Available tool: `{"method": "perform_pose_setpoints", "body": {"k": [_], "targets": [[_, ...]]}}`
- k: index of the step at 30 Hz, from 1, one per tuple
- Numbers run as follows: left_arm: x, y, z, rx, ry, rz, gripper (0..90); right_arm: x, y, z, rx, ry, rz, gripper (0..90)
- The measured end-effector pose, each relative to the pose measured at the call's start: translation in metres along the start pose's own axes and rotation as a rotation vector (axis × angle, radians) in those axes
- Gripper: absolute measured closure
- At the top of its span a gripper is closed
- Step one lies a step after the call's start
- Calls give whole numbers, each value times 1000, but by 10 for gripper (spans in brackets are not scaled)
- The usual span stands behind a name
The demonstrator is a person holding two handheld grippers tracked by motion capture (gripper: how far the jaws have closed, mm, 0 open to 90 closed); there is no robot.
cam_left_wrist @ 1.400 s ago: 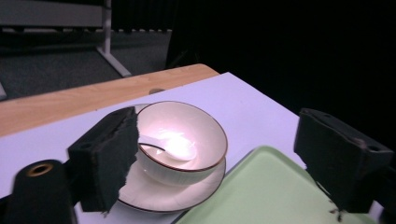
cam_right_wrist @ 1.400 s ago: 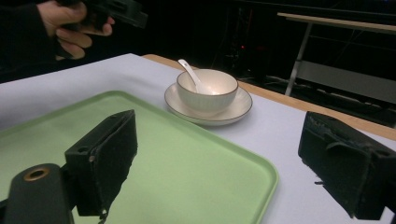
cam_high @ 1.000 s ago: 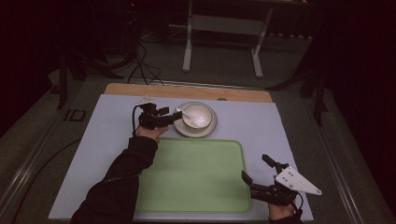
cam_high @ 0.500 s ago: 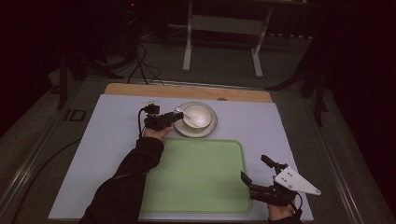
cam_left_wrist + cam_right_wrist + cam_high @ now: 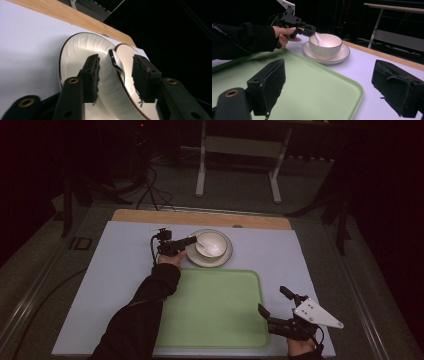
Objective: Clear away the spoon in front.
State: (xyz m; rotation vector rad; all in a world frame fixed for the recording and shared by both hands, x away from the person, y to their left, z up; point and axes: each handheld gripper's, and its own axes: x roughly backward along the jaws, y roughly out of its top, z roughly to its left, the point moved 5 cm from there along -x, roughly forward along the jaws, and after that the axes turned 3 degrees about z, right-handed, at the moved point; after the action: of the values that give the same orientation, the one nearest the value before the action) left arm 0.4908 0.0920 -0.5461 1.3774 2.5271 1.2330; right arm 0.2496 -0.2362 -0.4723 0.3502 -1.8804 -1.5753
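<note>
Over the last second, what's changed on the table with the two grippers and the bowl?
The left gripper has moved right toward the bowl until its open fingers straddle the spoon handle at the rim; nothing is gripped yet. The right gripper stayed open by the green tray's right edge, and the bowl, its plate and the tray have not moved.

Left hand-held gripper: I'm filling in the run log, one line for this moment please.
left hand-held gripper: open, jaws astride spoon handle at bowl rim | right hand-held gripper: open, at tray corner | bowl on plate
</note>
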Motion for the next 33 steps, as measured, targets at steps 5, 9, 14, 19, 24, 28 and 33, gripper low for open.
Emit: {"method": "perform_pose_setpoints", "body": {"k": [5,9,14,19,24,28,33], "targets": [[-3,1,-1,15,-11,-11,677,0,-1,-1,-7,3,3,116],[-3,2,-3,0,-15,-17,744,0,-1,0,-4,4,4,116],[-2,4,-9,-11,-35,-23,789,0,-1,0,-5,4,3,116],[-2,6,-21,-39,-51,-22,821,0,0,0,-2,4,0,116],[-2,7,-35,-97,-36,-4,839,0,0,0,-3,4,-3,116],[-3,8,-38,-111,-29,-2,842,0,0,-1,-4,4,-4,116],[-3,8,-40,-121,-32,5,843,1,0,-1,-7,2,-6,116]]}}
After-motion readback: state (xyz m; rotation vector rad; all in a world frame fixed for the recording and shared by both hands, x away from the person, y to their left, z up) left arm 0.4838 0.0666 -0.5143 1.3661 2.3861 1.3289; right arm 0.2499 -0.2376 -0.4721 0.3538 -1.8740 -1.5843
